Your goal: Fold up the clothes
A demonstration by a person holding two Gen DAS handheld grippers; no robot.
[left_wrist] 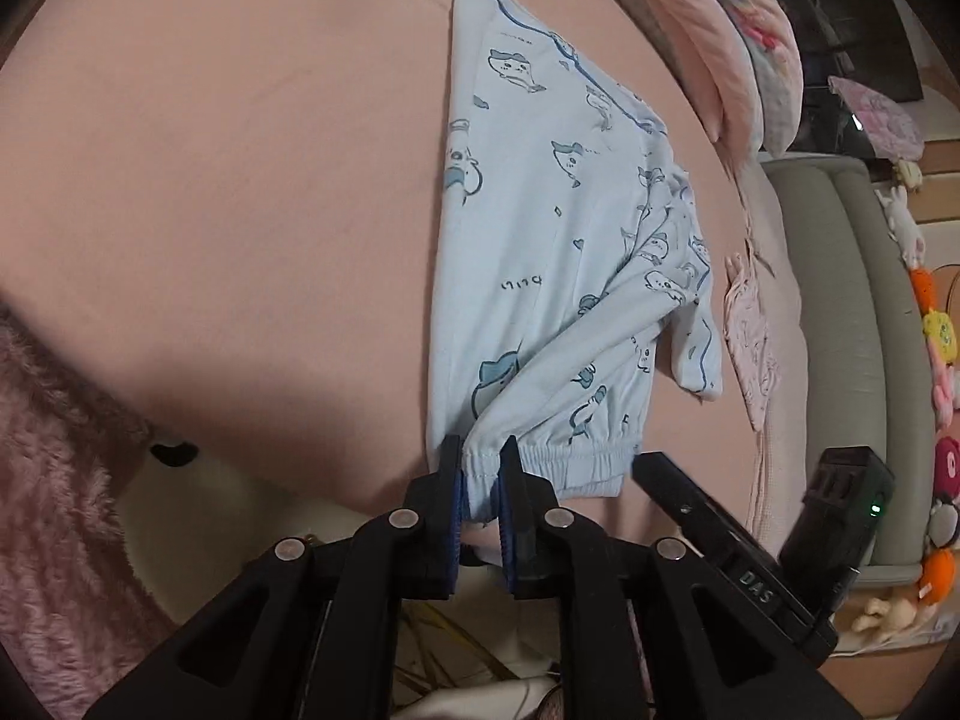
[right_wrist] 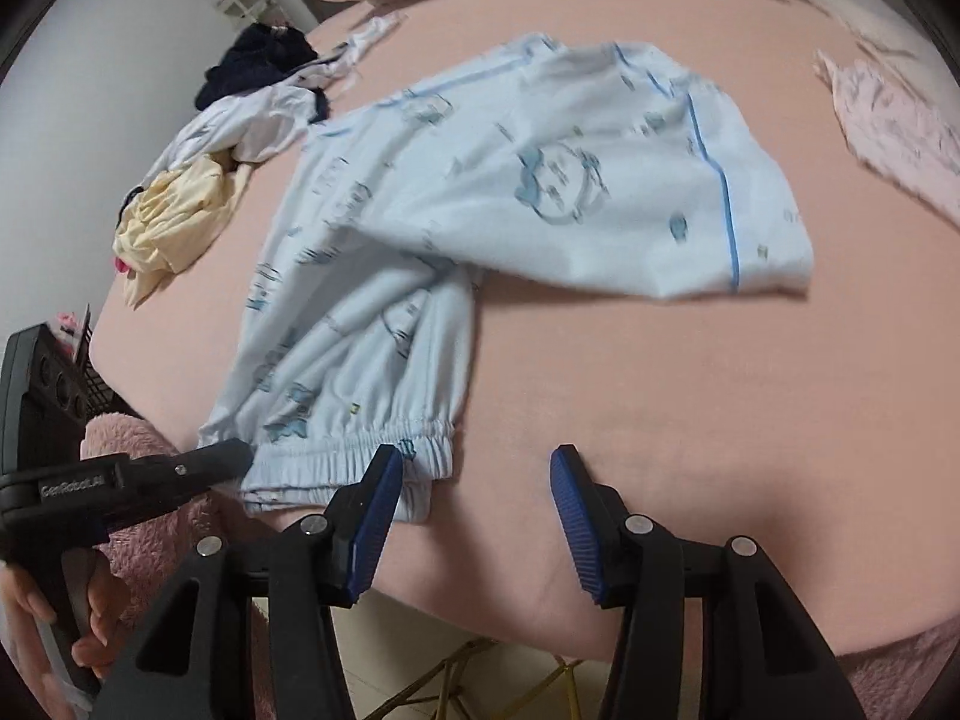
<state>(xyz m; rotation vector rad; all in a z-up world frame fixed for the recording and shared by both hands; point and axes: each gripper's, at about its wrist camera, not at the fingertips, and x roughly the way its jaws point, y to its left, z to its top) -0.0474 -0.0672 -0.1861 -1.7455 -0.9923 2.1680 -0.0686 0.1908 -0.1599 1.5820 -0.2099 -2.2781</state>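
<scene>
Left tongs (left_wrist: 480, 468) clamped on pajama pants (left_wrist: 540, 228) waistband; right tongs (right_wrist: 477, 468) apart, empty.

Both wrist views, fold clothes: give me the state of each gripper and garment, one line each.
left gripper: shut on the waistband.
right gripper: open, empty, beside the waistband.
light blue pajama pants: partly folded on the bed.
waistband: at the near bed edge, pinched at one end.
yellow garment: crumpled, unfolded.
pink garment: spread out.

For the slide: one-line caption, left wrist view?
Left gripper shut on light-blue pajama pants' elastic waistband, pink bed sheet beneath.
</scene>
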